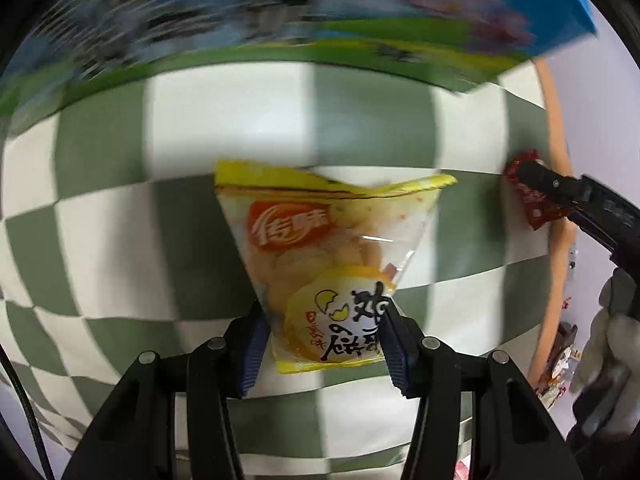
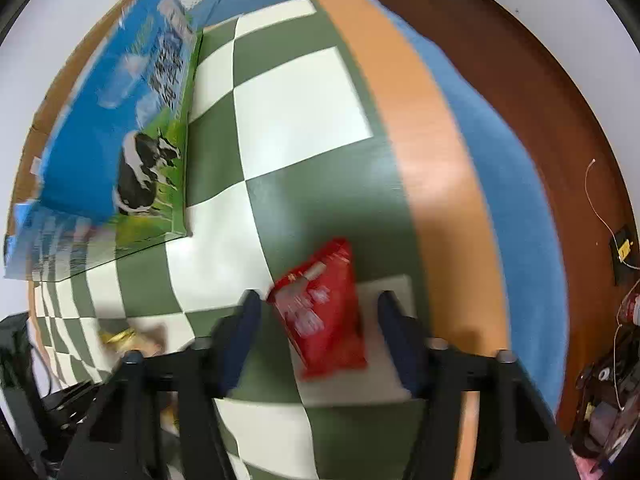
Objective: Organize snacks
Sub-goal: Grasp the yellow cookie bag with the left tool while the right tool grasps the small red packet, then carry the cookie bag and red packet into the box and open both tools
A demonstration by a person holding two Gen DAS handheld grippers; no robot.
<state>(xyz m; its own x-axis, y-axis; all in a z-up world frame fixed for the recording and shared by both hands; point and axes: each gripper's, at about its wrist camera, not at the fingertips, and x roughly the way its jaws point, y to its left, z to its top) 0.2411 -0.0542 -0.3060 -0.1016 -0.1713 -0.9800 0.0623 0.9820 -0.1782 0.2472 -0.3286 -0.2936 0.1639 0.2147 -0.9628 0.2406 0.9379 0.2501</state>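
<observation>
My left gripper squeezes the near end of the yellow snack bag, so I should lift it gently toward the far blue box, while my right gripper sits wide apart around the red packet by the table's right edge.

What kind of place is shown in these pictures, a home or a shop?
Probably a home room. A table with an orange wooden edge carries a green-and-white checkered cloth, a blue milk carton box printed with a cow stands on it, and blue carpet lies beside dark wooden floor.
</observation>
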